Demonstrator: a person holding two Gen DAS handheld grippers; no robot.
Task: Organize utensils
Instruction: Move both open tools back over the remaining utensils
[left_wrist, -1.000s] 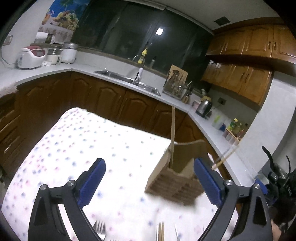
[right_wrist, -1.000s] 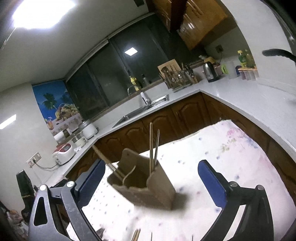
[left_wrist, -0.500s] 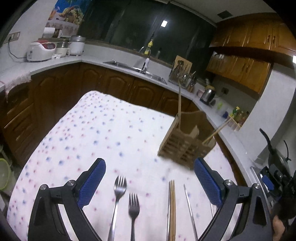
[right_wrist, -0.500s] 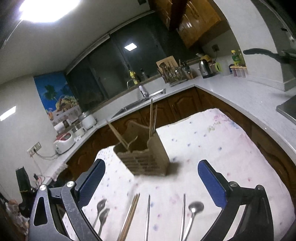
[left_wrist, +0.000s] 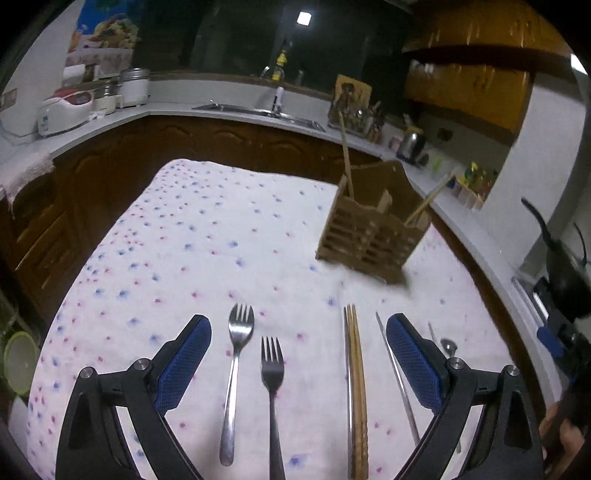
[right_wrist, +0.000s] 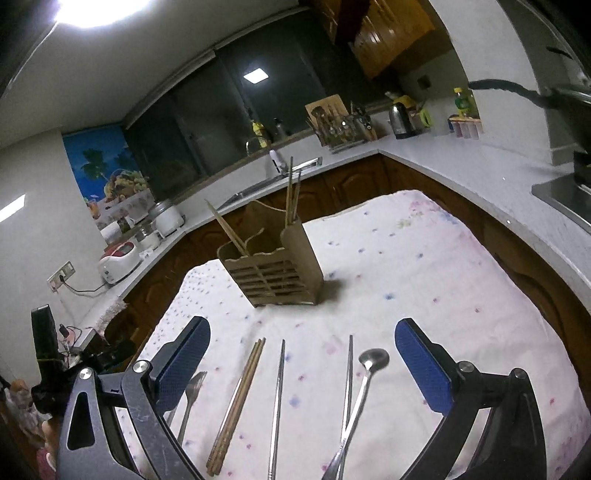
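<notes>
A wooden slatted utensil holder (left_wrist: 371, 236) (right_wrist: 275, 271) stands on the dotted tablecloth with chopsticks standing in it. Near the front edge lie two metal forks (left_wrist: 236, 365), a wooden chopstick pair (left_wrist: 356, 387) (right_wrist: 236, 402), metal chopsticks (right_wrist: 277, 402) and a metal spoon (right_wrist: 364, 384). My left gripper (left_wrist: 299, 360) is open and empty above the forks and the wooden chopsticks. My right gripper (right_wrist: 303, 363) is open and empty above the chopsticks and the spoon.
The table (left_wrist: 207, 240) stands in a kitchen with dark wooden cabinets. The counter behind it holds a sink (left_wrist: 258, 110), rice cookers (left_wrist: 66, 110), a kettle (right_wrist: 400, 120) and a dish rack (right_wrist: 340, 127). A stove edge (right_wrist: 569, 195) shows at right.
Both grippers have tilted down and pulled back from the holder. The forks, chopsticks and spoon at the table's front have come into view between the jaws. Both stay open.
</notes>
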